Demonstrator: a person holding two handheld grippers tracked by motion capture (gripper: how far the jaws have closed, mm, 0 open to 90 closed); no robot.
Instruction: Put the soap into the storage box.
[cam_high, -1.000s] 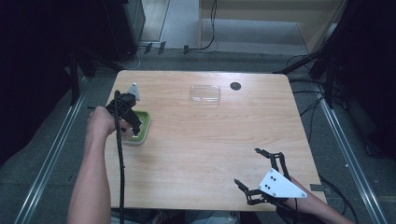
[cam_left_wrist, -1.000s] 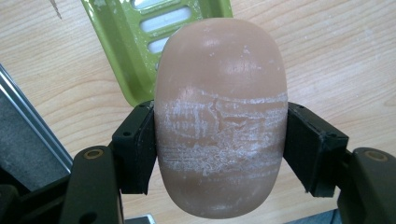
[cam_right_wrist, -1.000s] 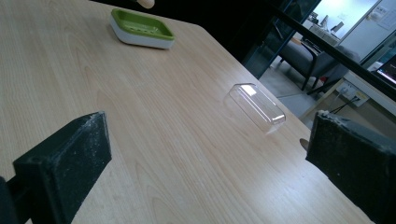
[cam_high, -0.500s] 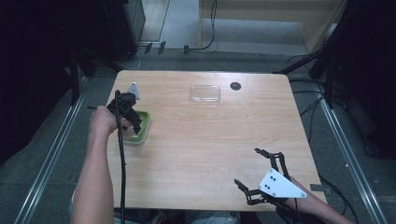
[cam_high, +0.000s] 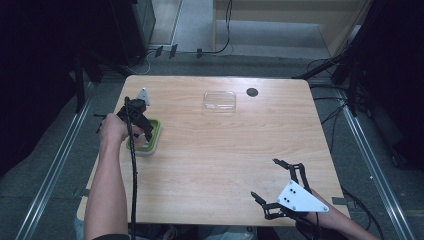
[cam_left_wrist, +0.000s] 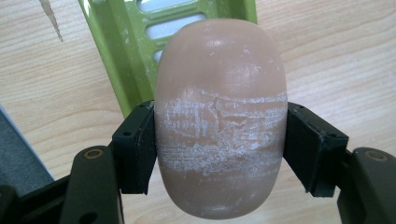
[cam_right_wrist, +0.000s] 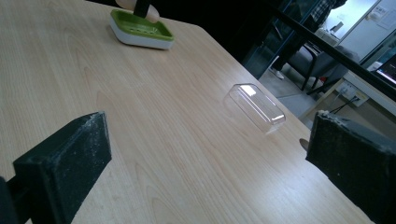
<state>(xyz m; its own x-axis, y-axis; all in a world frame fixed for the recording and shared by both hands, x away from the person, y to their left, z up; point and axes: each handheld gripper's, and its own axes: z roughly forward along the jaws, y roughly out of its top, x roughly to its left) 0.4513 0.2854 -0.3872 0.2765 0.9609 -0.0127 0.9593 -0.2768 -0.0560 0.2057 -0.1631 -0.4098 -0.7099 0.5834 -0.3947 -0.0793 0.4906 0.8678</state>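
A tan oval soap bar (cam_left_wrist: 219, 126), scuffed white across its middle, is clamped between the jaws of my left gripper (cam_left_wrist: 219, 149). It hangs over the green soap dish (cam_left_wrist: 135, 42). In the high view the left gripper (cam_high: 137, 120) sits over that green and white dish (cam_high: 152, 140) at the table's left side. My right gripper (cam_high: 280, 187) rests near the front right edge, open with nothing between its pads (cam_right_wrist: 70, 163). From the right gripper view the dish (cam_right_wrist: 140, 29) lies far off at the upper left.
A clear plastic lid (cam_high: 219, 101) lies at the back middle of the wooden table (cam_high: 225, 150), also seen as the clear lid (cam_right_wrist: 254, 107) in the right gripper view. A small dark disc (cam_high: 252, 92) sits beside it. A black cable (cam_high: 134, 170) trails along the left forearm.
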